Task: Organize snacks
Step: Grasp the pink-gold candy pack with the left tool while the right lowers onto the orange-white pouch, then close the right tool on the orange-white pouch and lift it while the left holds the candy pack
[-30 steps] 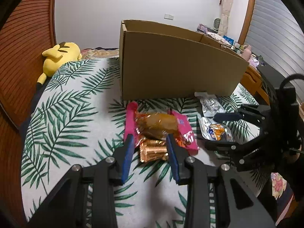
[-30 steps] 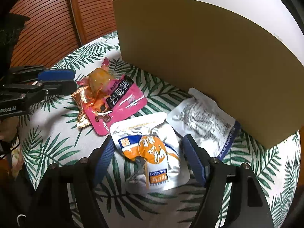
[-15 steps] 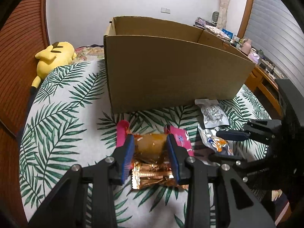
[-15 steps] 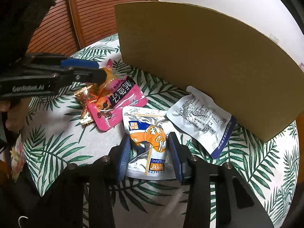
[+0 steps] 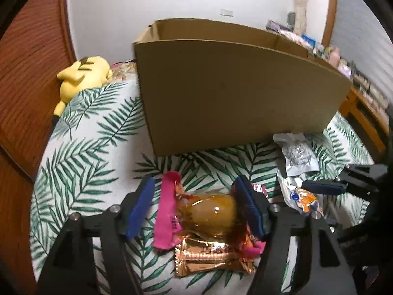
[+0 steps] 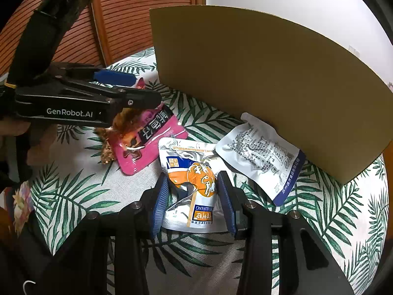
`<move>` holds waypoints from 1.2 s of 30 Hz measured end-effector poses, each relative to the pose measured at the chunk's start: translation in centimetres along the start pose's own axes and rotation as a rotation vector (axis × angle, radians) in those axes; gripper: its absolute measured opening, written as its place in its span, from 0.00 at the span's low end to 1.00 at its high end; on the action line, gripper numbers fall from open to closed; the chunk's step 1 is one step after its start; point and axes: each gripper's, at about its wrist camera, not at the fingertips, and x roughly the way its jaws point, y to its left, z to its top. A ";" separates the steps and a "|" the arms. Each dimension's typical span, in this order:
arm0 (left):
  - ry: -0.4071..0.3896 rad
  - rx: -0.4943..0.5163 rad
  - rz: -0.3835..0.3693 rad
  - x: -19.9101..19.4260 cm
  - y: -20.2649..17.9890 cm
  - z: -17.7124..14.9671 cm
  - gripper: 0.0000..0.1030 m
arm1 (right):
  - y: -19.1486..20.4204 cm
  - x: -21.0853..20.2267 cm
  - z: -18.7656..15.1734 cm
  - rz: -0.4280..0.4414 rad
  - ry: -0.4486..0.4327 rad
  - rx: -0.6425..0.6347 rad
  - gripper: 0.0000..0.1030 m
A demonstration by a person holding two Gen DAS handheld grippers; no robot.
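Right gripper (image 6: 192,201) pinches silver pouch (image 6: 194,186), long axis along fingers

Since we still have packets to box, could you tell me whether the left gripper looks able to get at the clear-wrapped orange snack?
Probably yes: the left gripper, its jaws opening, already straddles the clear-wrapped orange snack, which lies uncovered atop the pink packet.

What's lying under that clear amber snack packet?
The amber packet lies on a pink pouch and a gold foil wrapper. Whatever is beneath those, and most of the pouch's face, is covered.
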 end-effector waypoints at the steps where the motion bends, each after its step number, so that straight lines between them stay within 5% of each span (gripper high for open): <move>1: 0.005 -0.018 -0.010 0.1 0.2 -0.1 0.67 | 0.0 0.0 0.0 0.001 0.000 0.000 0.39; 18: 0.082 0.014 -0.043 -0.1 -0.7 -0.9 0.67 | -0.2 0.0 0.1 0.009 0.001 -0.001 0.39; 28: 0.110 0.071 -0.012 2.1 -0.6 -1.1 0.87 | -0.1 -0.1 0.1 0.007 0.001 -0.003 0.39; 36: 0.111 0.122 -0.007 2.7 -1.5 -1.4 0.86 | -0.2 0.0 0.1 0.007 0.001 -0.003 0.39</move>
